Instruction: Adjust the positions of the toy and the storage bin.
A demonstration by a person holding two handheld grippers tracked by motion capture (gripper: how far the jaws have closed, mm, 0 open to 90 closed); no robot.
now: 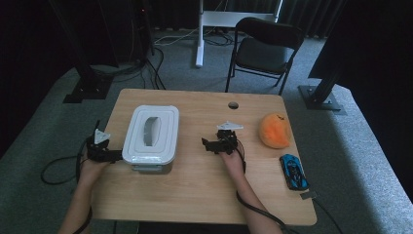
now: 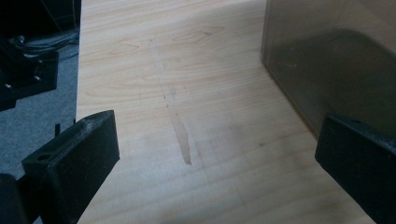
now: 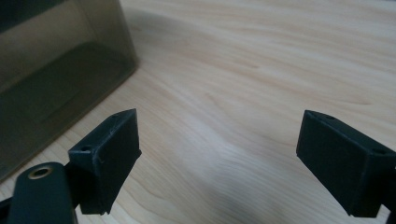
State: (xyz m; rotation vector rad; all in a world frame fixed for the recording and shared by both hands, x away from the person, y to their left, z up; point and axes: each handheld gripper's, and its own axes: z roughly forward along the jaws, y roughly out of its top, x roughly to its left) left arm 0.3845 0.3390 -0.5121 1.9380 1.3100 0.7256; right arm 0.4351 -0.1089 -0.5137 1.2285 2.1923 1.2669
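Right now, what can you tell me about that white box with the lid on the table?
The box is a rectangular plastic bin with rounded corners and a white lid that has a raised rim and a hollow grip in the middle. The lid is on. In both gripper views its walls look smoky and see-through. It stands flat on the wooden table, left of centre, between the left gripper and right gripper, both open.

The table (image 1: 195,185) was pale, smooth wood with a matt grain. The box (image 3: 51,70) had smoky translucent plastic walls under a glossy white plastic lid (image 1: 152,132). The fingers (image 3: 105,158) were matt black plastic.
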